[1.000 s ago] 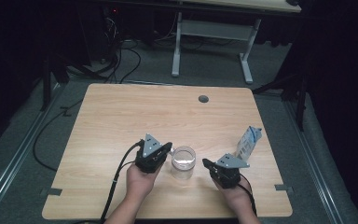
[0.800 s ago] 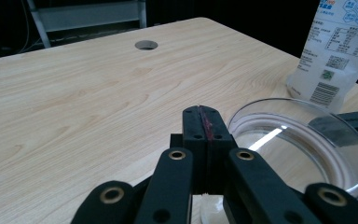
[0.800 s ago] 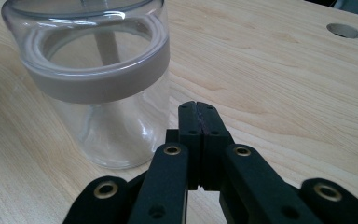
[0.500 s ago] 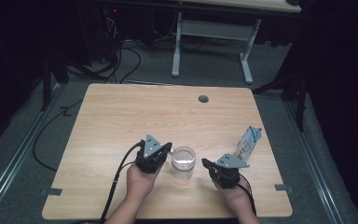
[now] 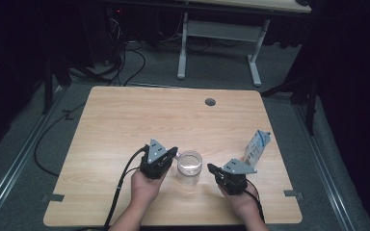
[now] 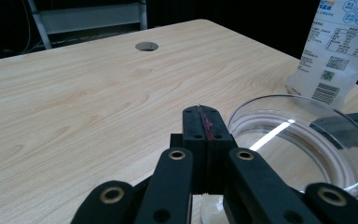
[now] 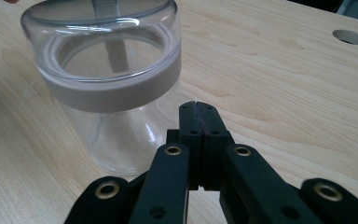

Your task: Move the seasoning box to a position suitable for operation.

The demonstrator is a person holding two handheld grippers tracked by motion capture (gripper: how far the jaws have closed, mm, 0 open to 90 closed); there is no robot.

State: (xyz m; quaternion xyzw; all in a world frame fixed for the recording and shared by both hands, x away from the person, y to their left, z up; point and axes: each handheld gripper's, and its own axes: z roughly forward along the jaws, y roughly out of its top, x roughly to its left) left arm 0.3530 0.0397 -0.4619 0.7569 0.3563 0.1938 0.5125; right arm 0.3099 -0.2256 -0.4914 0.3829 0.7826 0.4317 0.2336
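A clear jar (image 5: 189,168) with a clear lid and a pale sealing band stands near the table's front edge, between my two grippers. My left gripper (image 5: 174,154) rests just left of it, jaws shut with nothing between them. Seen from the left gripper view, the jar's lid (image 6: 303,140) lies close on the right of the shut left gripper (image 6: 202,112). My right gripper (image 5: 211,168) sits just right of the jar, also shut and empty. In the right gripper view the jar (image 7: 112,79) stands beyond and left of the right gripper (image 7: 197,107). A white and blue pouch (image 5: 257,147) stands upright behind the right gripper.
The light wooden table (image 5: 125,120) has a round cable hole (image 5: 210,102) near its far edge. The pouch (image 6: 338,46) rises at the right in the left gripper view. Beyond the table stands another desk's white frame (image 5: 219,33), with cables (image 5: 120,62) on the dark floor.
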